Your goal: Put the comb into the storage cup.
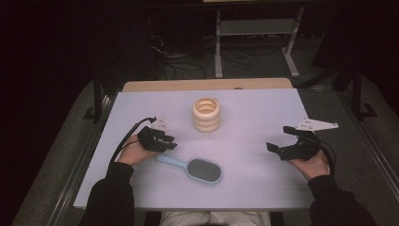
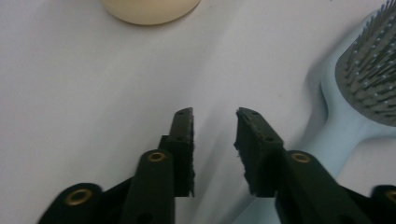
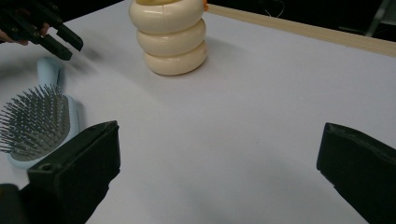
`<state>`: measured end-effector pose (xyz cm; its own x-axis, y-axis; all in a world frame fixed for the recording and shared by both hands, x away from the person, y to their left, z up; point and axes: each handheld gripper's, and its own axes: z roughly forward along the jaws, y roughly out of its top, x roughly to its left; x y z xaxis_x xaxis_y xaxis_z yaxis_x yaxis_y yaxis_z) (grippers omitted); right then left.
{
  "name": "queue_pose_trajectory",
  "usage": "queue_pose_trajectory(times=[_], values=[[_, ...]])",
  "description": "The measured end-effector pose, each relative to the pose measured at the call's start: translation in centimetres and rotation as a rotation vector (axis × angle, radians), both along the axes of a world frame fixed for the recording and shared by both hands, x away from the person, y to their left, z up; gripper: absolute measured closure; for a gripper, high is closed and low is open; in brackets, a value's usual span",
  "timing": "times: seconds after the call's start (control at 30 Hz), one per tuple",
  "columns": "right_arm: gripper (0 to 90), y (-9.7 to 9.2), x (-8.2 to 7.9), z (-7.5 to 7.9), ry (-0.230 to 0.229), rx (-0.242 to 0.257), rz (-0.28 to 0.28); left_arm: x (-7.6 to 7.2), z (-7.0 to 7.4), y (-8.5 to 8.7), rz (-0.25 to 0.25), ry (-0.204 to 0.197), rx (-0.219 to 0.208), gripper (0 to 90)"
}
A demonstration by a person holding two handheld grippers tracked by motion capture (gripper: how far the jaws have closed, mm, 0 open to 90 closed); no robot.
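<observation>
Near the worktop's (image 1: 263, 188) front edge lay the brush (image 1: 193, 167), light, stiff, bristles up; its slim handle looked the best hold. Just beyond that handle hovered the left gripper (image 2: 215, 140), jaws narrowed around nothing. Farther right, the right gripper (image 1: 280, 141) gaped, released.

Each black tool, the left tool (image 1: 162, 140) and the right tool (image 1: 284, 147), carries a grey three-cornered plate, brass-ringed pivot holes, rough pads and a black cable. Sleeves are black.
</observation>
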<state>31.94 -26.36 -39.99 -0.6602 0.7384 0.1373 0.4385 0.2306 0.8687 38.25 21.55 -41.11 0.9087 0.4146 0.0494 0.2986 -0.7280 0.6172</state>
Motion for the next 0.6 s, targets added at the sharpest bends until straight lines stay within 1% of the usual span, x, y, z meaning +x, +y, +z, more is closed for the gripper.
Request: queue_pose_trajectory(times=[0.03,0.07,0.13,0.17,0.2,0.23,0.33,0.4,0.47,0.53,0.6], values=[[0.0,0.00,0.00,0.00,0.000,0.000,0.000,0.00,0.00,0.00,0.000,0.000,0.000,73.1],[0.0,0.00,0.01,-0.01,0.000,-0.001,0.001,0.00,-0.04,-0.04,-0.002,0.003,0.009,73.1],[0.0,0.03,0.00,-0.01,0.003,-0.001,0.002,-0.04,-0.14,-0.12,-0.006,0.009,0.026,80.6],[0.0,0.04,0.00,-0.01,0.004,0.000,0.003,-0.10,-0.11,-0.15,-0.024,0.020,0.026,84.3],[0.0,0.04,0.02,-0.02,0.003,0.000,0.005,-0.10,-0.11,-0.15,-0.024,0.020,0.026,87.8],[0.0,0.04,0.01,-0.02,0.006,0.002,0.008,-0.19,0.11,-0.18,-0.043,0.021,0.031,90.0],[0.0,0.08,0.02,-0.03,0.006,0.003,0.015,-0.37,0.26,-0.27,-0.052,0.018,0.029,90.0],[0.0,0.09,0.02,-0.03,0.005,0.003,0.016,-0.41,0.20,-0.31,-0.052,0.023,0.036,90.0],[0.0,0.08,0.02,-0.03,0.006,0.003,0.016,-0.32,-0.02,-0.33,-0.052,0.024,0.061,90.0],[0.0,0.09,0.02,-0.04,0.007,0.002,0.016,-0.28,-0.38,-0.42,-0.052,0.042,0.085,90.0],[0.0,0.11,0.03,-0.04,0.009,0.001,0.016,-0.25,-0.66,-0.50,-0.065,0.062,0.117,90.0]])
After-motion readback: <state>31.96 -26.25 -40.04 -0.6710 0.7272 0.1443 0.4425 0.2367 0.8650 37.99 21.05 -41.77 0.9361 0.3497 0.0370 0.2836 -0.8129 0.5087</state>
